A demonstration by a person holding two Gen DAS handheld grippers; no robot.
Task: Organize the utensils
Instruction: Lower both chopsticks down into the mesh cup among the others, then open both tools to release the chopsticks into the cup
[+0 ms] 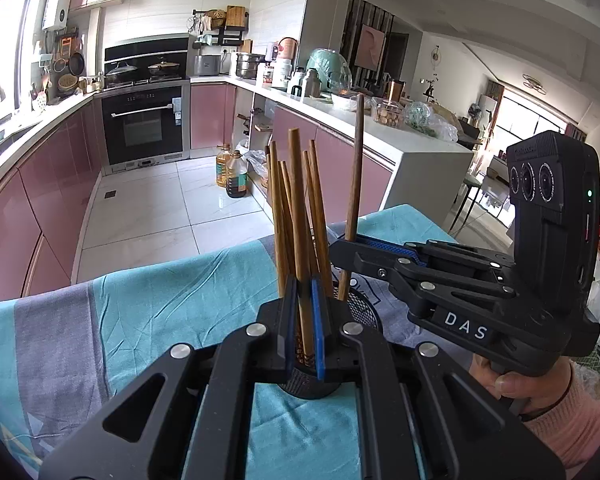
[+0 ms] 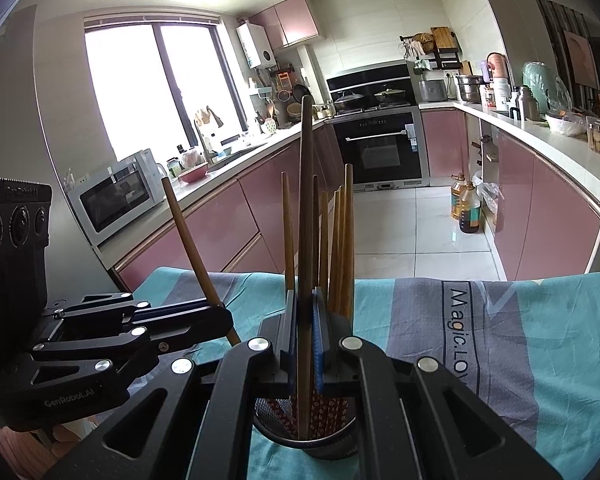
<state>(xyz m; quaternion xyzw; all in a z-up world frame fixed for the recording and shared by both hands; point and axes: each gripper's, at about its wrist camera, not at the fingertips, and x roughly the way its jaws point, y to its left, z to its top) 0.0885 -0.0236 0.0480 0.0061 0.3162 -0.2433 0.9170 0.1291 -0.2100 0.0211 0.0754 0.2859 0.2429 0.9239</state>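
A black mesh utensil cup [image 1: 364, 312] [image 2: 304, 440] stands on the cloth-covered table and holds several upright wooden chopsticks [image 1: 316, 208] [image 2: 340, 240]. My left gripper [image 1: 302, 320] is shut on one chopstick [image 1: 298, 216], its lower end inside the cup. My right gripper [image 2: 305, 344] is shut on a darker chopstick [image 2: 306, 200], also over the cup. In the left wrist view the right gripper [image 1: 346, 242] comes in from the right, holding that chopstick [image 1: 356, 168]. In the right wrist view the left gripper [image 2: 222, 316] comes in from the left, holding its chopstick [image 2: 192, 248] tilted.
The table wears a teal and grey striped cloth [image 1: 160, 312] [image 2: 520, 340]. Beyond its far edge lie a white tiled floor [image 1: 148, 208], pink kitchen cabinets [image 2: 204, 220], an oven [image 1: 144, 124] and oil bottles [image 1: 232, 172].
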